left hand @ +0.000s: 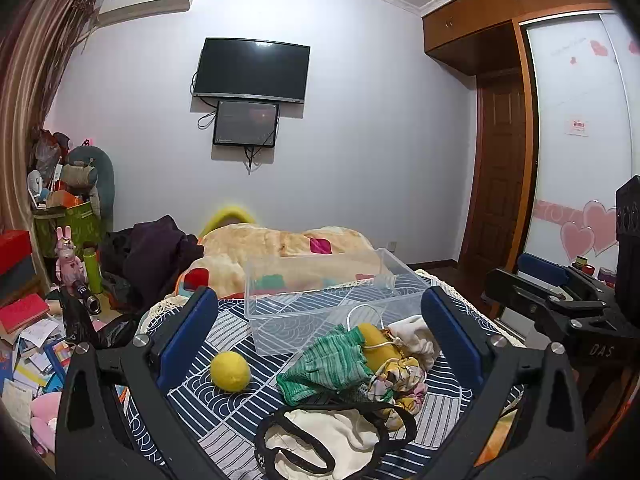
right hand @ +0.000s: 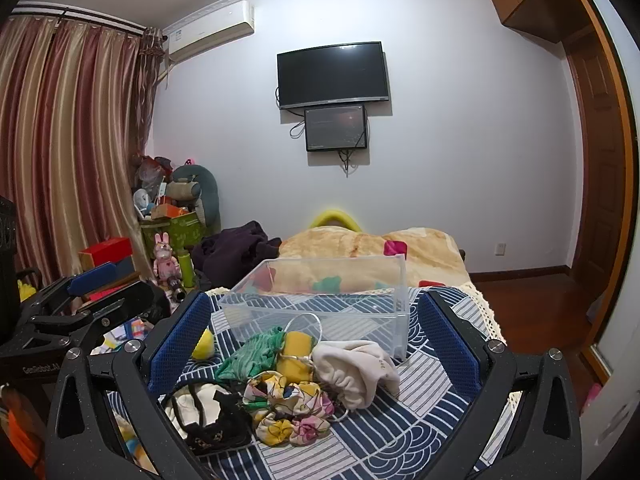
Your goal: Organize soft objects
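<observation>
Clear plastic forms the bin (left hand: pixel 316 300), which stands empty on the bed's blue patterned cover (right hand: pixel 420 412) just beyond a heap of soft things. Both grippers hover over the near edge of the bed with their jaws spread wide and holding nothing: the left gripper (left hand: pixel 320 344) frames the yellow ball (left hand: pixel 231 371) and the green knit piece (left hand: pixel 332 364), while the right gripper (right hand: pixel 316 344) looks straight onto the cream cloth (right hand: pixel 356 372) and the floral scrunchie (right hand: pixel 288 408). The heap lies between the grippers and the bin, so any piece would travel forward and away. The ball sits apart on the left, nearer the left gripper. A black-trimmed item (left hand: pixel 332 440) at the bottom is cut off by the gripper frame, and the tangle hides what lies beneath.
</observation>
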`<state>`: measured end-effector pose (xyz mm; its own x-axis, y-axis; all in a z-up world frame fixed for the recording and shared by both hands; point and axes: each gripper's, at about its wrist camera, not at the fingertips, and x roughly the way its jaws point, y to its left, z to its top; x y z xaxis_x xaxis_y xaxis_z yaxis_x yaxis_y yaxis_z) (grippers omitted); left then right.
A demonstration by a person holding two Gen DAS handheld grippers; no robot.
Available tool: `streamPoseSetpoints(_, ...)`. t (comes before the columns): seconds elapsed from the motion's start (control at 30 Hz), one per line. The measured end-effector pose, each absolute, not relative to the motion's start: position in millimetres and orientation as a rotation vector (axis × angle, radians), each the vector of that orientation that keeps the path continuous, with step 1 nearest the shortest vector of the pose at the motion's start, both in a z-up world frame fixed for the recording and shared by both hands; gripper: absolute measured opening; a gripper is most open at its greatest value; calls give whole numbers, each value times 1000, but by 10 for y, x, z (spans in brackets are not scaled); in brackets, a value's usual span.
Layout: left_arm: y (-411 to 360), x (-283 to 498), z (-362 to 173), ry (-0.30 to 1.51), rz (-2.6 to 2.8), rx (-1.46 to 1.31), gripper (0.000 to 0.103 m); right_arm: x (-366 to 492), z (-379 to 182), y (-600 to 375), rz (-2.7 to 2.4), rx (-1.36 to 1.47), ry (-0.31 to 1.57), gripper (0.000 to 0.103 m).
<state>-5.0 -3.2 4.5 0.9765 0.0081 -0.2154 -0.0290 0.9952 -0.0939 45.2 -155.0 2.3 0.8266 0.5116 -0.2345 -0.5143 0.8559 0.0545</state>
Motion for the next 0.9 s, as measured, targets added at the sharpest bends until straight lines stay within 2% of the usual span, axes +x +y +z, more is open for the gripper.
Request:
streamPoseSetpoints(0.3, -19, -47, 21, 224, 17, -97, 103, 485, 1, -1526, 542, -18, 254, 103)
streamPoseSetpoints(0.57, 150, 164, -257, 346, 55, -39, 103, 611, -219, -1630, 503, -67, 332, 103)
streamPoseSetpoints(0.67, 241, 280, -412, 410, 69, -5, 96, 720, -352, -1692, 494, -80, 391, 101)
streamPoseSetpoints(0.73, 316, 368, -492, 453, 75, -5, 85, 822, -426, -1716, 490, -80, 433, 95)
streamPoseSetpoints(0.9, 612, 584, -635, 513, 101, -96, 81, 1040, -504, -1744, 515, -47, 516, 83)
